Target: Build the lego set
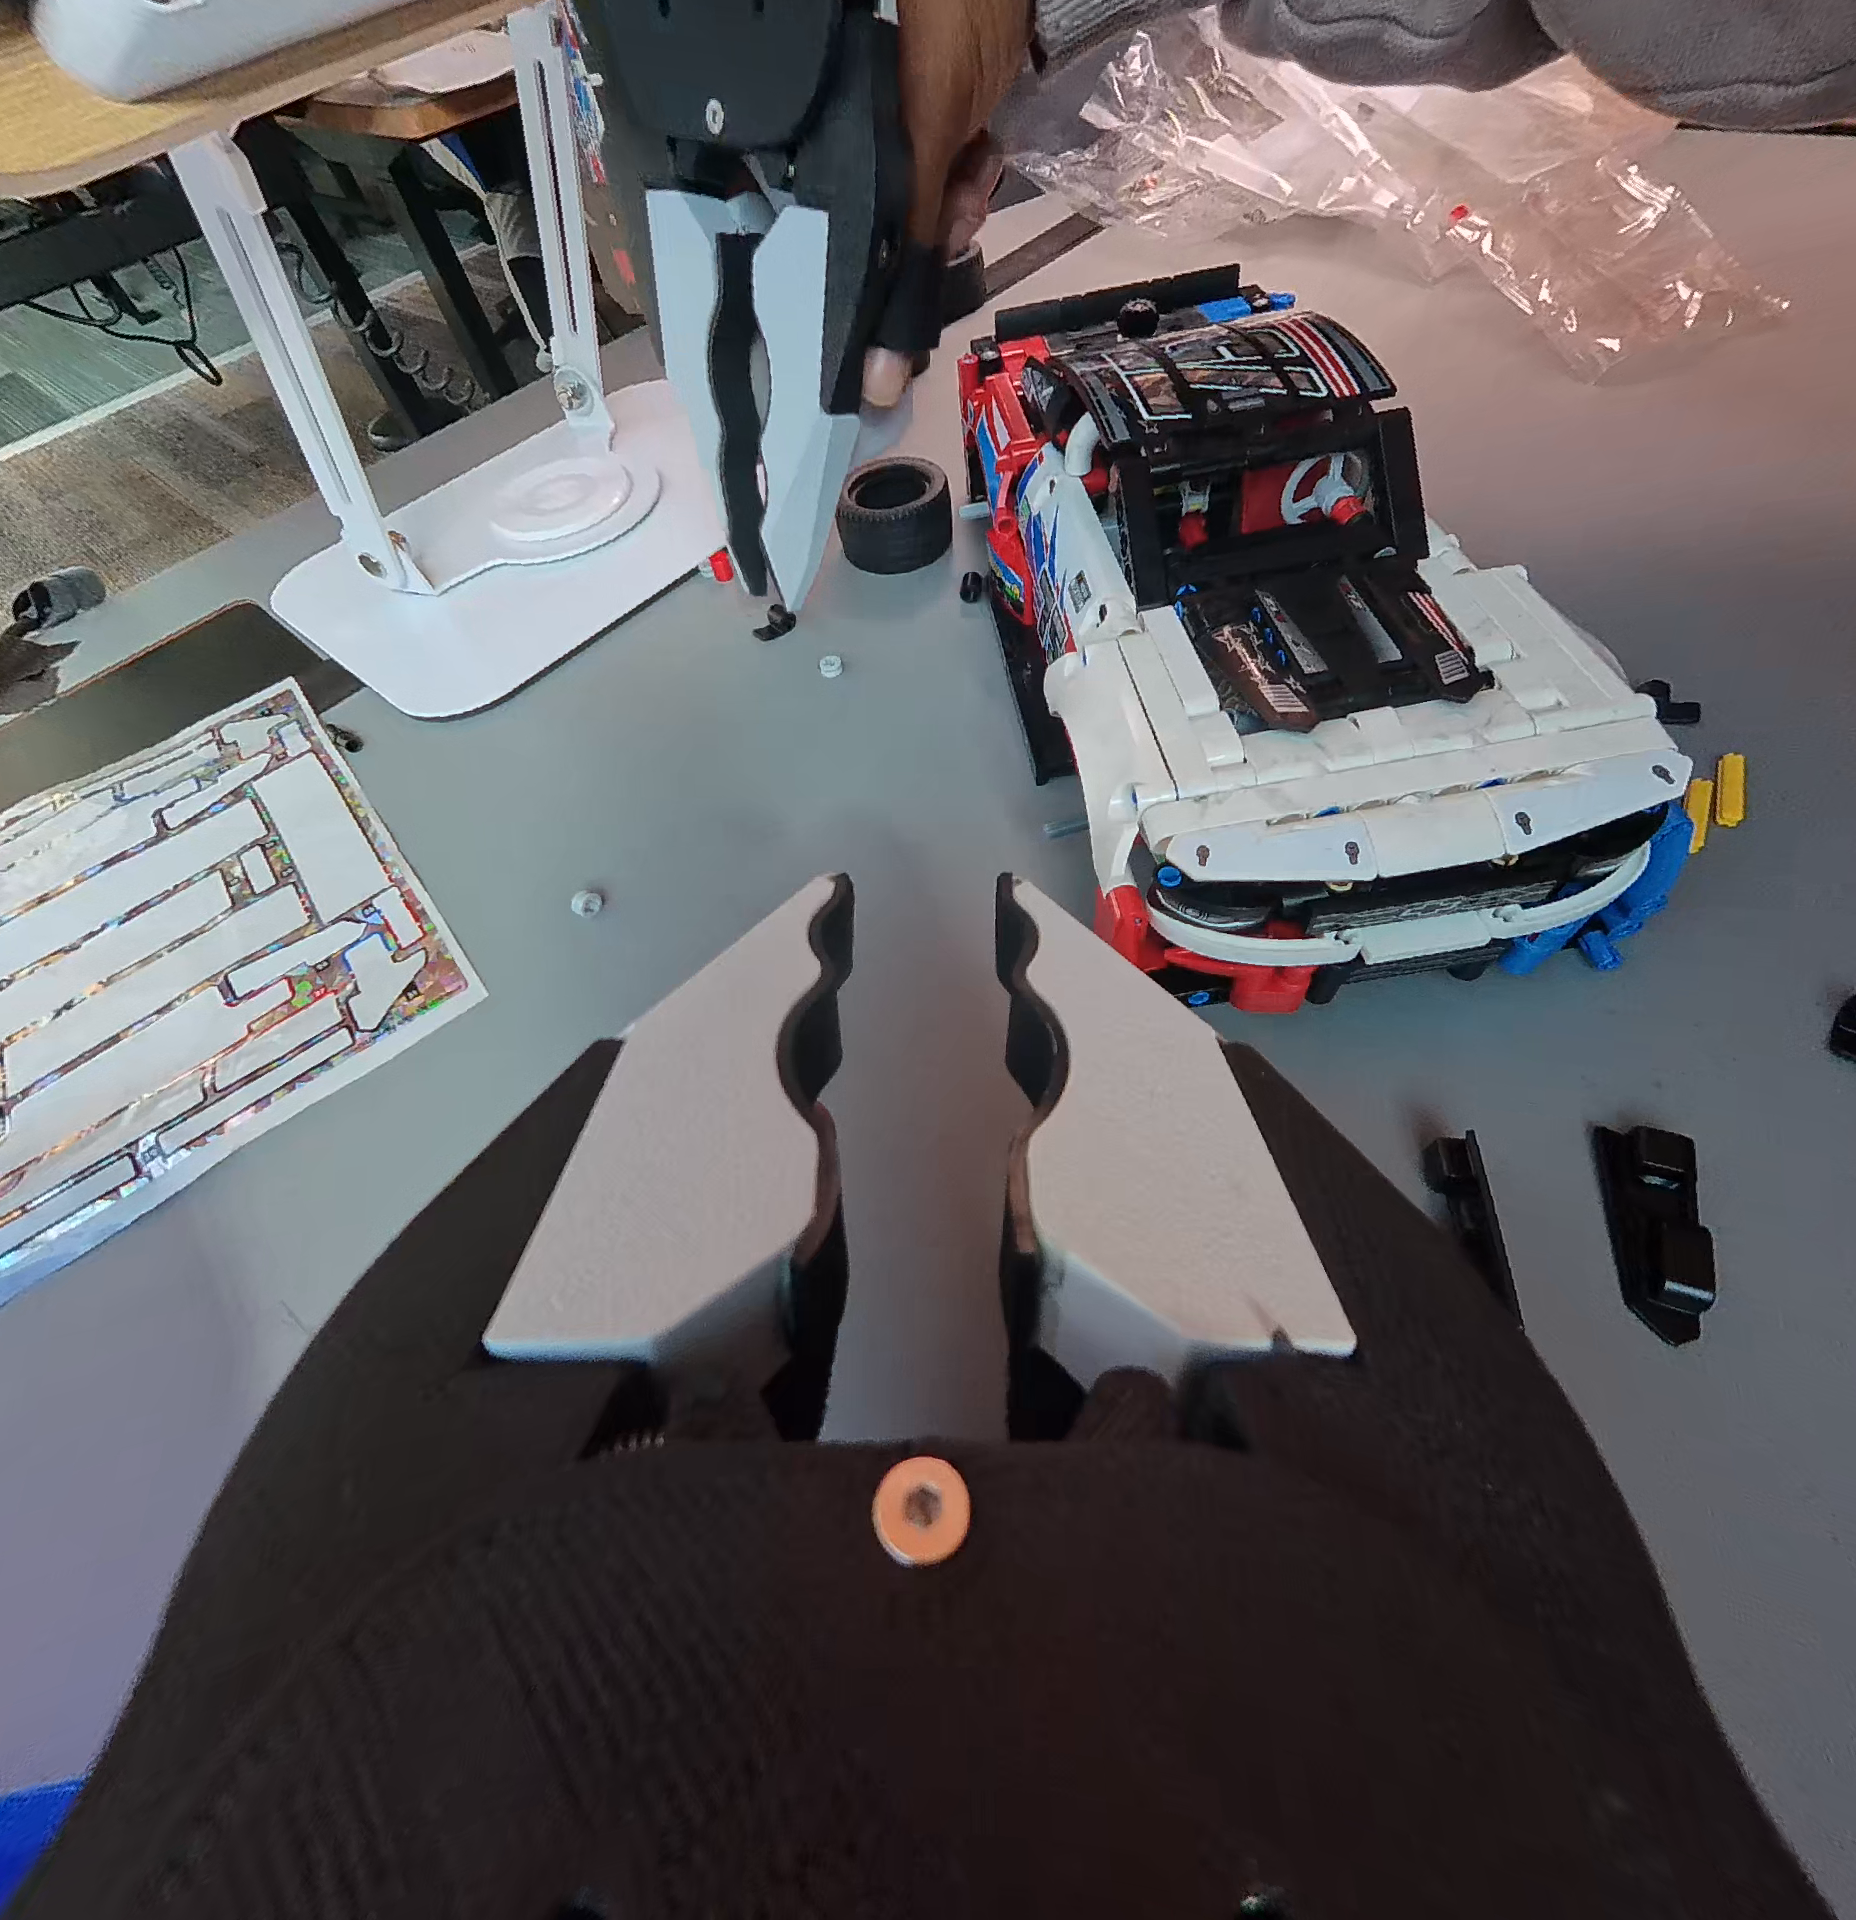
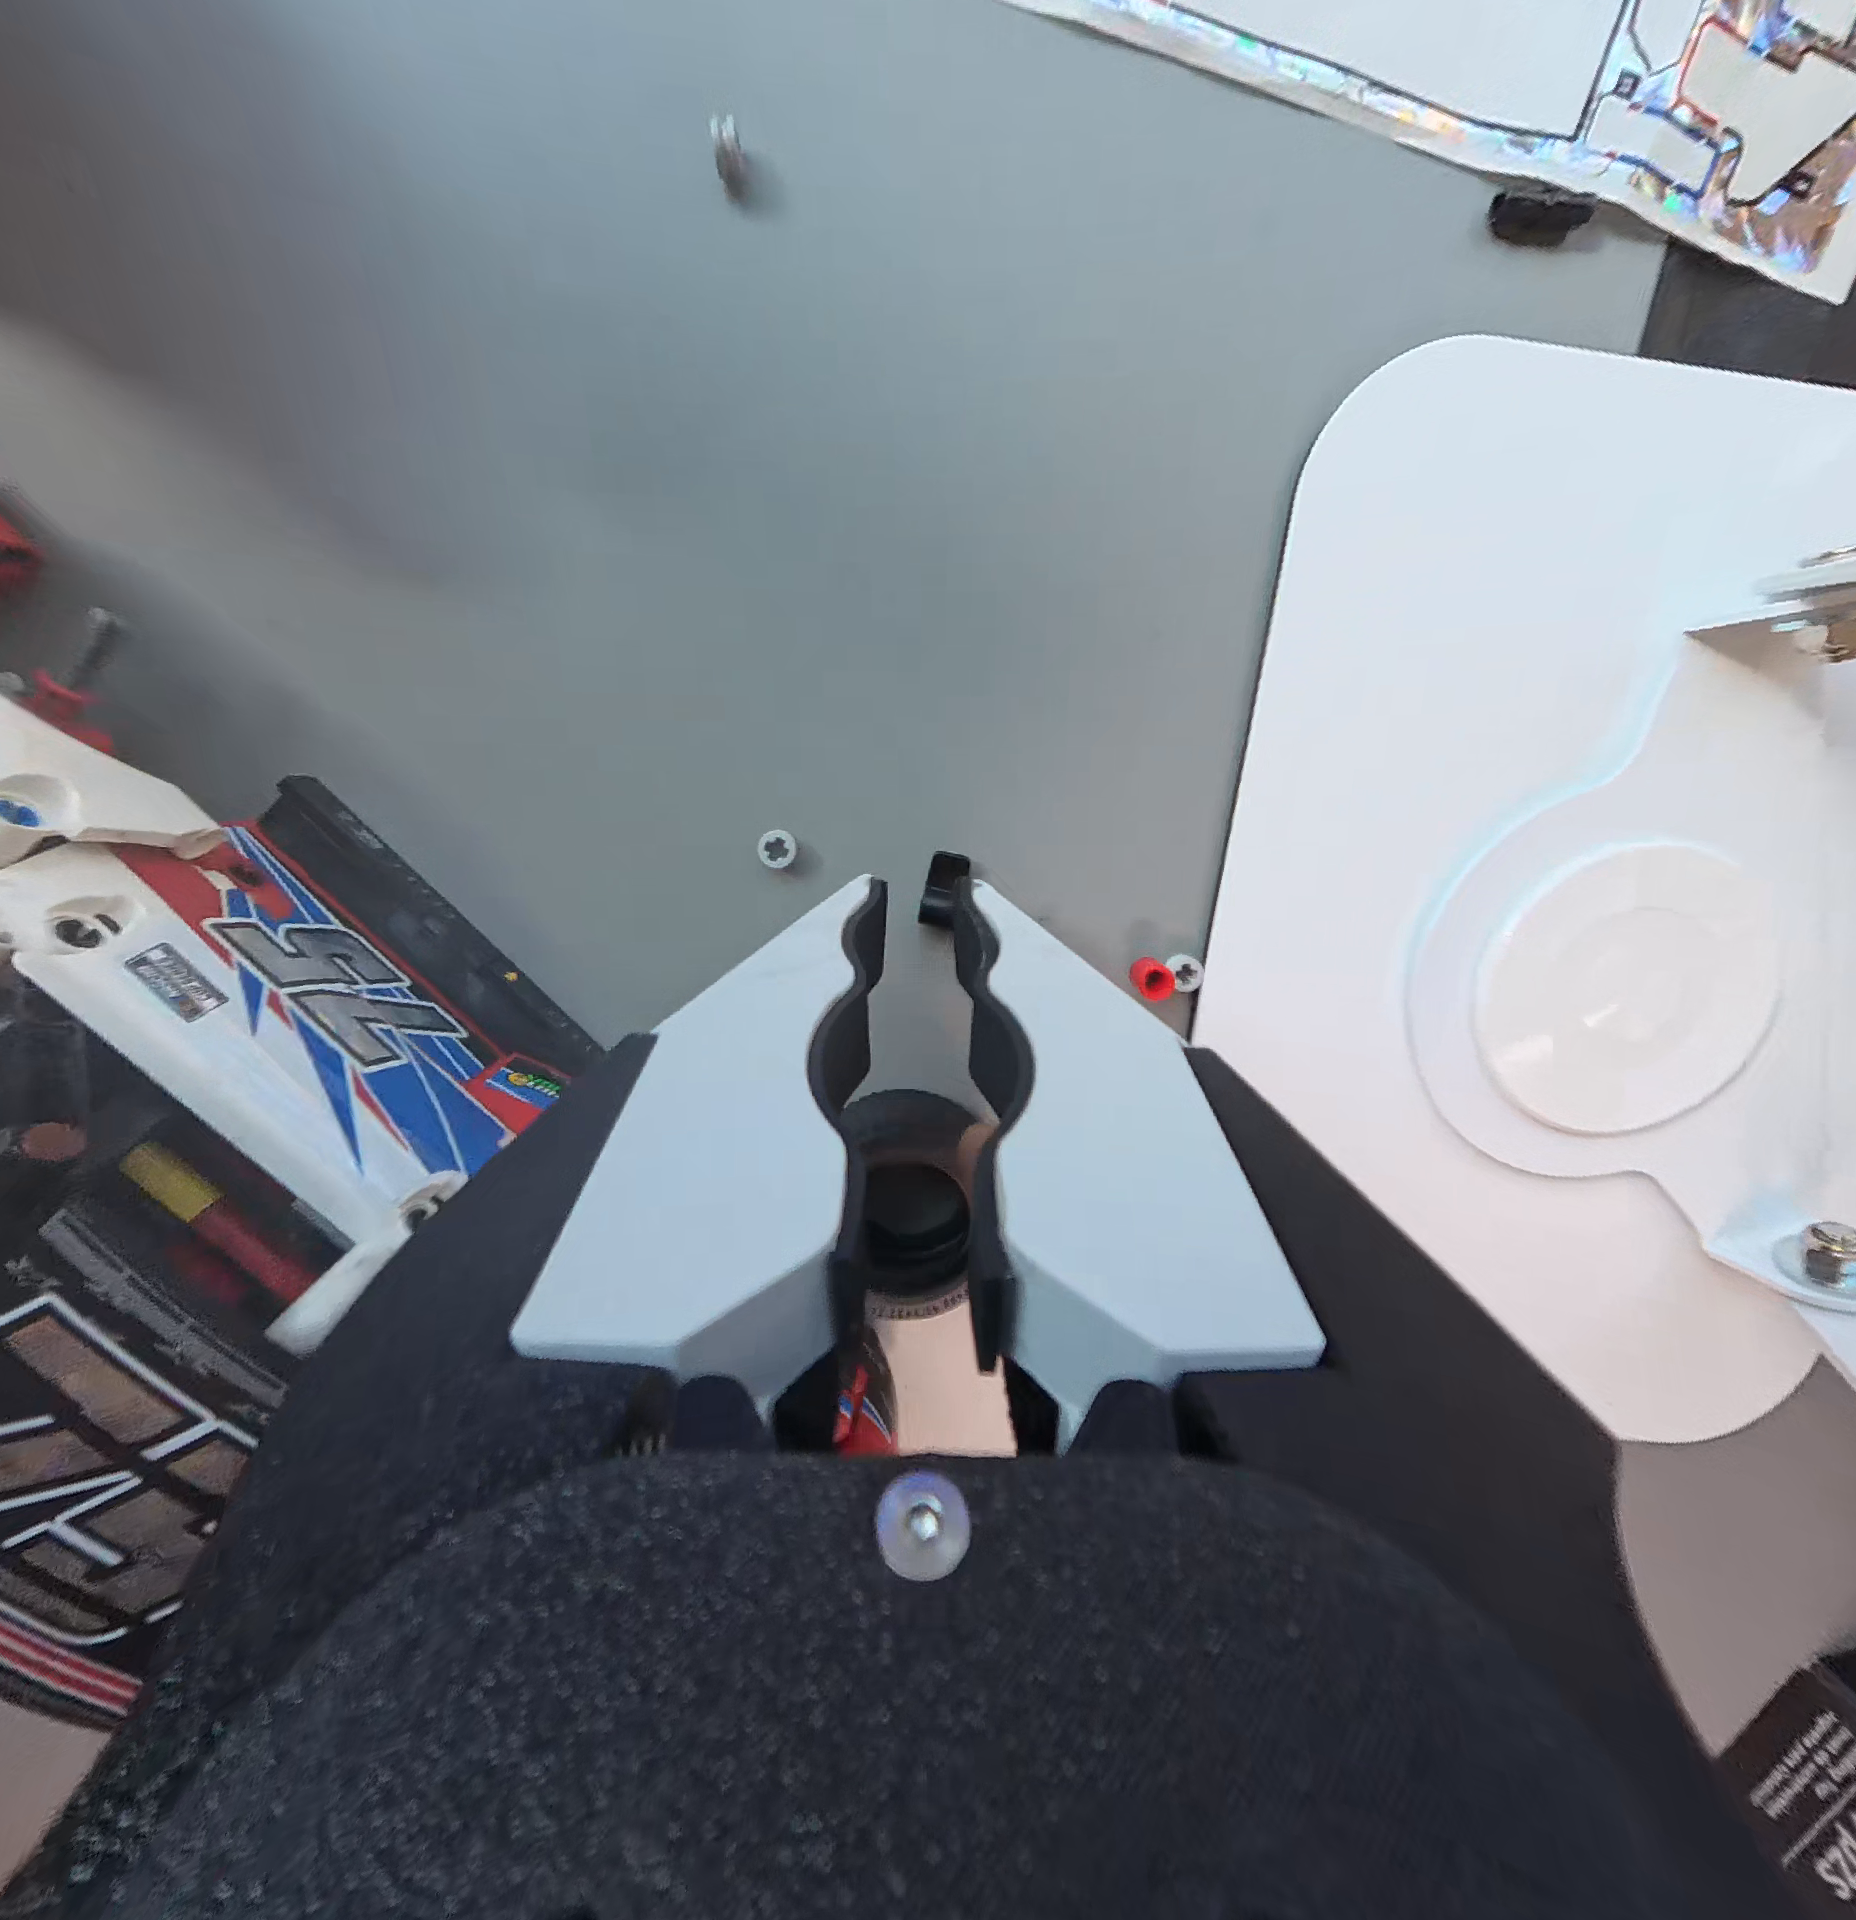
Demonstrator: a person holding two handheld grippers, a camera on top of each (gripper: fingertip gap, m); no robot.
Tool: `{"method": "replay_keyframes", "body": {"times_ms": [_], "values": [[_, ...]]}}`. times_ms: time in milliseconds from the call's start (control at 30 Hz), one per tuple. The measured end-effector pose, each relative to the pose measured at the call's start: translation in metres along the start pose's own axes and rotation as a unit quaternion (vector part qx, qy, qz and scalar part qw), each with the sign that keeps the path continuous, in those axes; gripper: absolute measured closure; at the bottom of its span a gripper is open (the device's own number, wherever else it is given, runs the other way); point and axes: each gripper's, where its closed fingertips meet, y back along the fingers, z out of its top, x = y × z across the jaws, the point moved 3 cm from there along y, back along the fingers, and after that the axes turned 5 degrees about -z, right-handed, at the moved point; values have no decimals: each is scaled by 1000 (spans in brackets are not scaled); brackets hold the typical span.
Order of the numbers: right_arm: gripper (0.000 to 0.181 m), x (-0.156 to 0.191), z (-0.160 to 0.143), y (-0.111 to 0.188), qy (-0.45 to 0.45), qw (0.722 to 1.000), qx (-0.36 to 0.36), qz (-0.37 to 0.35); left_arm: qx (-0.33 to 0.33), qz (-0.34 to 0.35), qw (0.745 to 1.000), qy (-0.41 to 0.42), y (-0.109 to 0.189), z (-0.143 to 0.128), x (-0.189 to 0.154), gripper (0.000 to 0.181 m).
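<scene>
The mostly built Lego car (image 1: 1319, 675), white with red, blue and black parts, stands on the grey table at the right; its side also shows in the right wrist view (image 2: 280, 987). My left gripper (image 1: 922, 899) is open and empty, just left of the car's nose. My right gripper (image 2: 922, 891) points down at the table with its jaws a narrow gap apart. A small black piece (image 2: 943, 888) lies at the tip of its right finger. From the left wrist view the right gripper (image 1: 770, 597) stands over that piece (image 1: 774, 624), left of a loose black tyre (image 1: 893, 514).
A white stand base (image 1: 488, 582) sits behind the right gripper, with a red pin (image 2: 1152, 977) at its edge. A sticker sheet (image 1: 176, 935) lies at the left. Small grey round pieces (image 1: 829, 666) lie between the grippers. Black parts (image 1: 1656, 1226), yellow pieces (image 1: 1713, 795) and plastic bags (image 1: 1423, 208) lie to the right. My hands' fingertips stand some 15 cm from each other.
</scene>
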Motion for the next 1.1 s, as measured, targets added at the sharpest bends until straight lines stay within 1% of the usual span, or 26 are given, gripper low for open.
{"method": "replay_keyframes", "body": {"times_ms": [100, 133, 167, 233, 267, 333, 400, 500, 567, 633, 767, 900, 1100], "values": [[170, -4, -1, -8, 6, 1000, 23, 0, 1, 1, 1000, 0, 0, 0, 1, 156], [173, -5, -2, -11, 7, 1000, 30, 2, 0, 2, 1000, 0, 1, 0, 1, 156], [176, -4, 0, -12, 10, 999, 30, 10, -1, 2, 1000, 0, 1, 0, 1, 156], [176, -4, 4, -13, 12, 999, 30, 12, -2, 2, 1000, 1, 1, 1, 2, 156], [176, -3, 10, -12, 6, 1000, 16, 19, -2, 2, 1000, 1, 1, 1, 2, 156], [176, -2, 28, -4, -21, 999, -38, 33, -1, 2, 1000, 0, 1, 0, 2, 156], [177, -2, 47, 11, -39, 993, -103, 38, -1, 3, 1000, 0, 1, 0, 2, 156], [176, 2, 69, 40, -70, 977, -197, 48, -1, 3, 1000, 0, 1, 1, 2, 156], [177, 6, 78, 60, -89, 963, -249, 53, 0, 2, 1000, -1, 1, 0, 1, 156], [177, 11, 85, 82, -118, 943, -303, 68, 1, 2, 1000, -3, 1, 0, 1, 156], [176, 27, 88, 117, -156, 905, -385, 93, 3, 2, 1000, -4, 0, -1, 1, 156], [177, 61, 90, 152, -161, 867, -455, 125, 6, 3, 1000, -6, -1, -2, 0, 156], [177, 140, 96, 208, -119, 817, -540, 161, 10, 8, 1000, -5, -2, -4, 2, 157]]}}
